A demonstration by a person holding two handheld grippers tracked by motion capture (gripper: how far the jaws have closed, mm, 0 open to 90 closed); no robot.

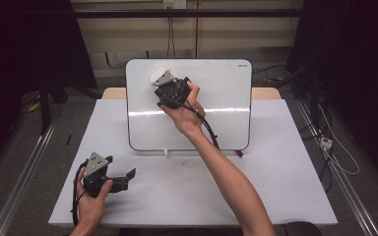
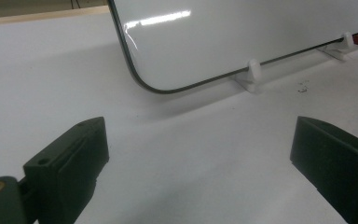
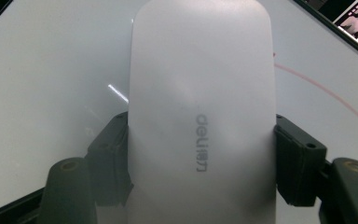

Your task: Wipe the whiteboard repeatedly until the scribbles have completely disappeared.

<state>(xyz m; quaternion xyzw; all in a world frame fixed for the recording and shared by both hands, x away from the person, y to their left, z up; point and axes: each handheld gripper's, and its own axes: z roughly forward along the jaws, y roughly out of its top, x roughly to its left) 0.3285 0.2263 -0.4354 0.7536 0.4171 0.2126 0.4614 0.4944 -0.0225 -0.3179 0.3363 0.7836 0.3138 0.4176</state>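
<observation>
right gripper (image 3: 200, 154) clamped on white eraser (image 3: 203, 107), pressed against upper left of whiteboard (image 1: 226, 93) standing on tabletop (image 1: 275, 187); faint red line (image 3: 326, 91) on the board beside eraser. left gripper (image 2: 200, 158) jaws wide, nothing between them, low over tabletop near front left corner.

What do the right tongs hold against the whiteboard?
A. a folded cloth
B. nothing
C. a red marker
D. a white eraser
D: in the right gripper view the right tongs clamp a white eraser on both sides, against the whiteboard.
</observation>
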